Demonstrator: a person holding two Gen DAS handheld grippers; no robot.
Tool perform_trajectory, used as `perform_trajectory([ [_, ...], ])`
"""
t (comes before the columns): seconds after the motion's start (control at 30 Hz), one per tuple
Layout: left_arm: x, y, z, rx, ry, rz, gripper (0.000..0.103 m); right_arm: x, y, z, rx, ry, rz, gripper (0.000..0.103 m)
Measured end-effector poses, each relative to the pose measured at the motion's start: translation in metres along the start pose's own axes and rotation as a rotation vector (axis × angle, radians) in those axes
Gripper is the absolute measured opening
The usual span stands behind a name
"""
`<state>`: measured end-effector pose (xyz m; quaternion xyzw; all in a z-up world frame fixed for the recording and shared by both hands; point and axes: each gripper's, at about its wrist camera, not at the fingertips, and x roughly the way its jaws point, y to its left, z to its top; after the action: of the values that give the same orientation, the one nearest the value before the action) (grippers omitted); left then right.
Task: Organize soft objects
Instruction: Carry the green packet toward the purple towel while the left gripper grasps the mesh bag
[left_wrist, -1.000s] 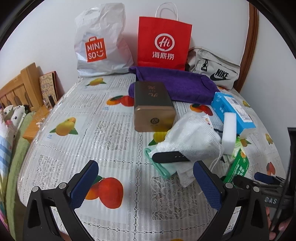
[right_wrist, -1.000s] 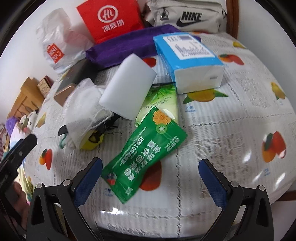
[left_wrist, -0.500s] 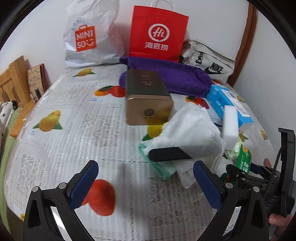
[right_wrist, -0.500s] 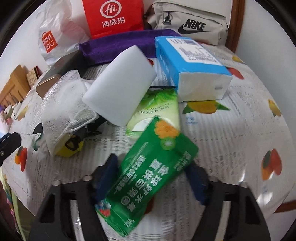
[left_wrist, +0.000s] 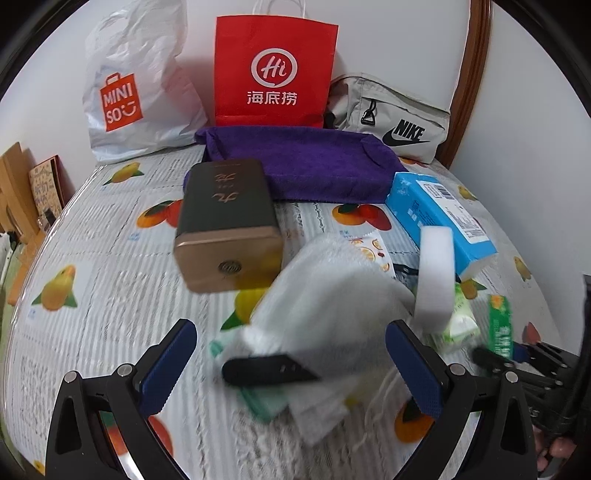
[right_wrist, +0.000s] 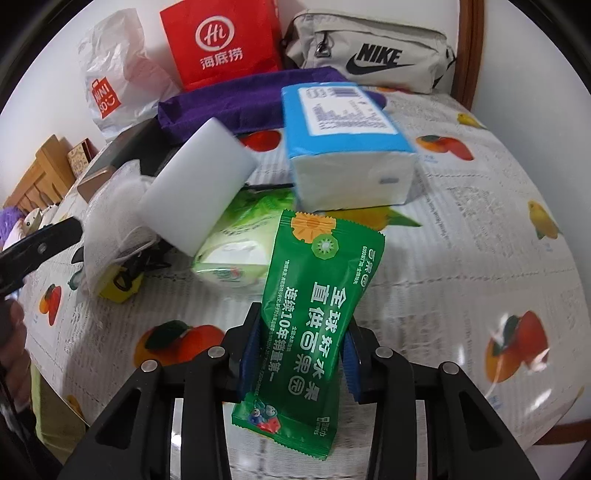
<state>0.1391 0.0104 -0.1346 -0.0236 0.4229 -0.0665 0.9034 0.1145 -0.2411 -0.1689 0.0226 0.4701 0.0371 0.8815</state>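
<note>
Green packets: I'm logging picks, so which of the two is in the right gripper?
The dark green packet with white lettering, pinched in the right gripper; the pale green packet lies under the white sponge.

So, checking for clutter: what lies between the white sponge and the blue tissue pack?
A pale green wipes pack, seen in the right wrist view.

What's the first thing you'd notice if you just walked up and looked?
The bright green packet, pinched between the right tongs, whose jaws have just been closing on it. Behind it a white sponge block leans on the pile, and a red paper bag stands against the wall at the back.
</note>
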Motion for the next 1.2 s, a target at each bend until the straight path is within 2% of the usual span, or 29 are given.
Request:
perform_trajectory([
  [0.07, 0.01, -0.005, 0.003, 0.016, 0.007, 0.02, 0.101, -0.004, -0.011, 0.002, 0.028, -0.026, -0.047, 0.039],
  [0.13, 0.017, -0.008, 0.004, 0.022, 0.013, 0.029, 0.095, -0.004, -0.021, 0.005, 0.04, -0.033, -0.051, 0.039],
  [0.33, 0.026, -0.011, 0.004, 0.021, 0.026, 0.007, 0.058, 0.005, -0.049, 0.009, 0.08, -0.028, -0.048, 0.039],
  [0.37, 0.024, -0.011, 0.004, 0.019, 0.018, 0.013, 0.043, 0.007, -0.051, 0.01, 0.084, -0.026, -0.044, 0.039],
  [0.4, 0.022, -0.01, 0.004, 0.017, 0.015, 0.014, 0.033, 0.008, -0.052, 0.011, 0.084, -0.026, -0.045, 0.039],
  [0.5, 0.014, -0.004, 0.002, 0.009, 0.009, -0.001, 0.024, 0.01, -0.051, 0.012, 0.068, -0.033, -0.064, 0.039],
  [0.63, 0.006, 0.006, -0.003, -0.005, 0.011, 0.022, 0.021, 0.014, -0.048, 0.013, 0.05, -0.032, -0.072, 0.039],
  [0.77, -0.005, 0.024, -0.008, -0.04, -0.003, 0.01, 0.013, 0.015, -0.046, 0.014, 0.04, -0.026, -0.073, 0.039],
  [1.07, -0.027, 0.05, -0.008, -0.096, -0.044, 0.024, 0.011, 0.012, -0.041, 0.018, 0.029, -0.009, -0.042, 0.039],
  [1.2, -0.038, 0.055, -0.001, -0.121, -0.076, 0.007, 0.011, 0.005, -0.039, 0.022, 0.013, -0.012, -0.021, 0.039],
])
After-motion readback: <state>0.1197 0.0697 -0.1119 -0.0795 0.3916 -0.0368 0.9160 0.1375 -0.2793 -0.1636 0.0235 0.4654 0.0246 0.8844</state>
